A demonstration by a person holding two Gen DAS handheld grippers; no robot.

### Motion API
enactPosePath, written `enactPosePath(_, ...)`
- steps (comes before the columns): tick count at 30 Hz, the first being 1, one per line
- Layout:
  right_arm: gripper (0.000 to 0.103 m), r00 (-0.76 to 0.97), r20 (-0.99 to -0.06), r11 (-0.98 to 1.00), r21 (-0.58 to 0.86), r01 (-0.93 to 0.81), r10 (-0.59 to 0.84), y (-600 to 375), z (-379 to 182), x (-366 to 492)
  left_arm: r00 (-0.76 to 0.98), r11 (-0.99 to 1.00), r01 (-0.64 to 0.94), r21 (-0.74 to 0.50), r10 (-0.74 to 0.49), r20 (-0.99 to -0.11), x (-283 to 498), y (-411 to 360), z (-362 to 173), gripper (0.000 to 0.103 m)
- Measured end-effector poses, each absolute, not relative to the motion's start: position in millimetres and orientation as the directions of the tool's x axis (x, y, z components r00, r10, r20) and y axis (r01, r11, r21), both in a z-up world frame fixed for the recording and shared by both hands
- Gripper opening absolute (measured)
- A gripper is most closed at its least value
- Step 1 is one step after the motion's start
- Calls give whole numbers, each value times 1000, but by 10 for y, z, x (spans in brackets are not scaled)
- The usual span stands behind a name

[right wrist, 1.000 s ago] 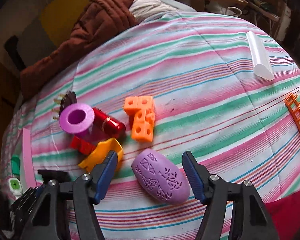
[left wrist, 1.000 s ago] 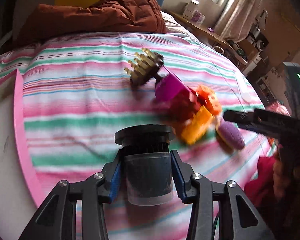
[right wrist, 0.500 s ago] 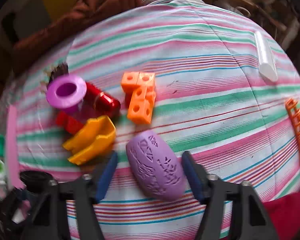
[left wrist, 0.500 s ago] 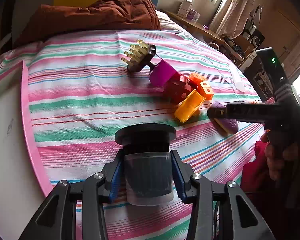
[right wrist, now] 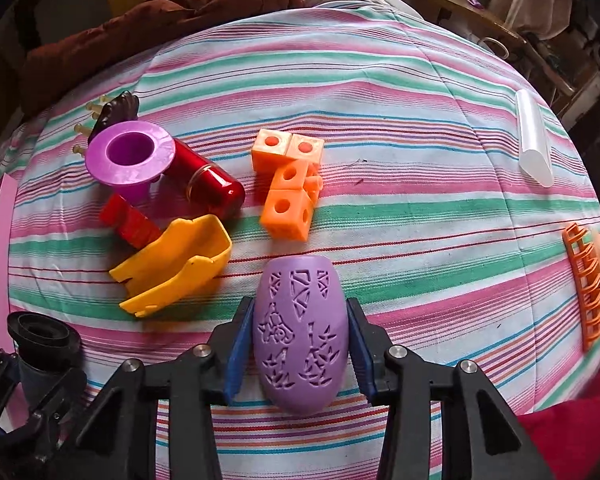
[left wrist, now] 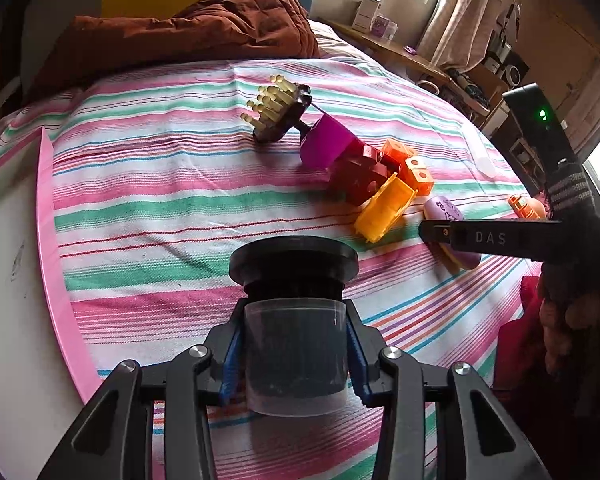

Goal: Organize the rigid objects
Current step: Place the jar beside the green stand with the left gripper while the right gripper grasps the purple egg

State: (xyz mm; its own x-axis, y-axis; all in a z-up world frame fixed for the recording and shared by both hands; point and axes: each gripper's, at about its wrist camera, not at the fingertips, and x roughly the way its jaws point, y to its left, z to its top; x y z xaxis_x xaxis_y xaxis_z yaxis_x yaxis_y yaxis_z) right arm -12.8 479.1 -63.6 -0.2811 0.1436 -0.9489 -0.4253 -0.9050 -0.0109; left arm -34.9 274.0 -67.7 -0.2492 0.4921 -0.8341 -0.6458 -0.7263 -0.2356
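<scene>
Two grippers were each clamped on something above a striped bedspread (right wrist: 380, 92); the left gripper (left wrist: 295, 354) squeezed a dark black-capped jar (left wrist: 295, 320), the right gripper (right wrist: 298, 350) a carved purple oval (right wrist: 300, 332). Just beyond the oval lay a yellow scoop (right wrist: 172, 266), orange cubes (right wrist: 290, 184), a red cylinder (right wrist: 206, 182) and a purple funnel (right wrist: 128, 156); a clear tube (right wrist: 534, 144) lay well apart.

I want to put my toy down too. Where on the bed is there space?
Free: the striped sheet between the orange cubes and the clear tube, and the stretch between the pink board and the brush. Crowded: around the purple cup, red cylinder and yellow scoop.
</scene>
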Motion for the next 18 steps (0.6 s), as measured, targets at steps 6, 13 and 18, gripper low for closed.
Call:
enactPosePath(6,44,-286,-941,-919,-61,-391,183,4732,-607,-114,-295,-714,-670,-203,508,-809,-205,2660,-509,43)
enactPosePath(13,44,-290,-933,-924,-97,-370,214,4660,-596,-115,-370,-733,-640,-229,555,-745,-254,2224,-67,43)
enactPosePath(18,44,-292,-930,-925,-107,-364,223,4580,-684,-190,-424,-814,-523,-252,505,-751,-700,1718,19,43)
